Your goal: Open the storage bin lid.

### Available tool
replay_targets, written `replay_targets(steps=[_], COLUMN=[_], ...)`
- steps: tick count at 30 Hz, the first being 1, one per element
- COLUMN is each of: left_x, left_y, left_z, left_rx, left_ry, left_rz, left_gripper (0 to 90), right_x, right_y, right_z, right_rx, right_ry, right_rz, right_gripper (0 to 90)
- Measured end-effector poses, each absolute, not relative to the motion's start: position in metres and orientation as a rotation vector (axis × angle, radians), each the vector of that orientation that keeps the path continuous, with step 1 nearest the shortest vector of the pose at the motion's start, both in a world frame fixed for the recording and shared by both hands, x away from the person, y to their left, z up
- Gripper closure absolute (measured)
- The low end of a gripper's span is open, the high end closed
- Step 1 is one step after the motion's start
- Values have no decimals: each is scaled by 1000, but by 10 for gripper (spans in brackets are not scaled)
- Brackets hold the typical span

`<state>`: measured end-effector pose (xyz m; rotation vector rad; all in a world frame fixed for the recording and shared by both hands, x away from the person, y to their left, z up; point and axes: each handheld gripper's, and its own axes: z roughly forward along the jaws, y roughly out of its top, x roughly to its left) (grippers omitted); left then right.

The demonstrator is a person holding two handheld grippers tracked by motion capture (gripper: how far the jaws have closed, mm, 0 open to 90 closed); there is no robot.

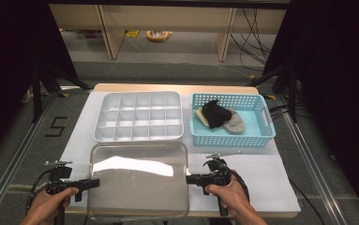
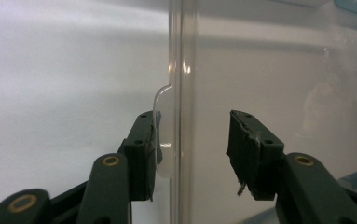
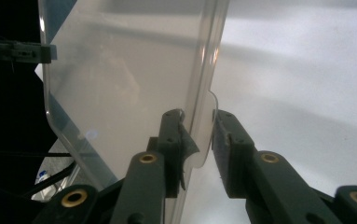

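Clear lid (image 1: 139,183): a transparent plastic lid with rounded corners, lower centre of the high view, over the white-covered surface (image 1: 271,183); a bright glare runs across it; whether it lies flat or is lifted I cannot tell.
Left tongs (image 1: 94,183): lower left of the high view, at the lid's left edge; pointing toward frame right; in the left gripper view (image 2: 191,149) the jaws stand apart, the lid's small tab against the left-hand jaw and the lid's edge running up between the two, the right-hand jaw clear of it.
Left hand (image 1: 50,201): enters from the bottom left corner, wrapped round the handle, forearm angled up and toward the centre.
Right tongs (image 1: 190,178): lower centre-right of the high view, at the lid's right edge; pointing toward frame left; in the right gripper view (image 3: 198,140) the jaws sit either side of the lid's tab, nearly together; whether they press it fully I cannot tell.
Right hand (image 1: 226,193): comes in from the bottom edge, fingers round the grip, cable looping behind.
Divided tray (image 1: 139,117): grey, many compartments, upper centre, just beyond the lid.
Blue basket (image 1: 261,133): upper right, holding socks (image 1: 219,115), black, grey and beige.
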<state>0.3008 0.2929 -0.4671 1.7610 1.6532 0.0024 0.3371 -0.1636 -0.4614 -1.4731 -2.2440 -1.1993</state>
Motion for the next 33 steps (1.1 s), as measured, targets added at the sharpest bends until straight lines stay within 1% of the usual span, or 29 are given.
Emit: replay_targets(steps=[3,6,8,9,11,17,18,20,22,24,26,27,31,33], left_x=[304,306,306,308,308,309,308,309,308,306,306,306,305,304], left_y=[295,294,295,297,297,300,299,297,297,294,294,294,294,292], left_z=[-473,-476,-477,-479,-482,-482,-481,-481,-481,-481,-481,-481,-480,-479], left_rx=[1761,1749,1752,1748,1739,1744,1744,1727,1750,1733,1721,1703,1721,1731], left_ry=[1657,1667,1669,1666,1676,1674,1679,1692,1679,1690,1697,1705,1699,1709], left_rz=[-30,-18,-26,-55,-53,-80,-62,-66,-62,-29,-35,-60,-40,-1], left_gripper=[519,514,513,512,512,520,519,512,497,483,453,442,435,420], right_x=[339,342,344,345,346,347,347,347,348,347,348,348,348,348], right_y=[-161,-160,-159,-159,-158,-157,-156,-156,-156,-155,-156,-156,-155,-154], right_z=[-464,-468,-472,-473,-475,-481,-481,-482,-484,-486,-488,-489,-488,-488], right_rx=[-1479,-1489,-1489,-1494,-1499,-1501,-1503,-1506,-1492,-1513,-1516,-1516,-1512,-1515], right_ry=[-2266,-2269,-2252,-2257,-2251,-2234,-2241,-2232,-2241,-2236,-2247,-2247,-2245,-2244], right_rz=[-1178,-1157,-1161,-1155,-1154,-1146,-1137,-1130,-1131,-1108,-1105,-1106,-1103,-1102], right_gripper=[723,712,708,706,699,689,687,684,678,670,665,668,664,656])
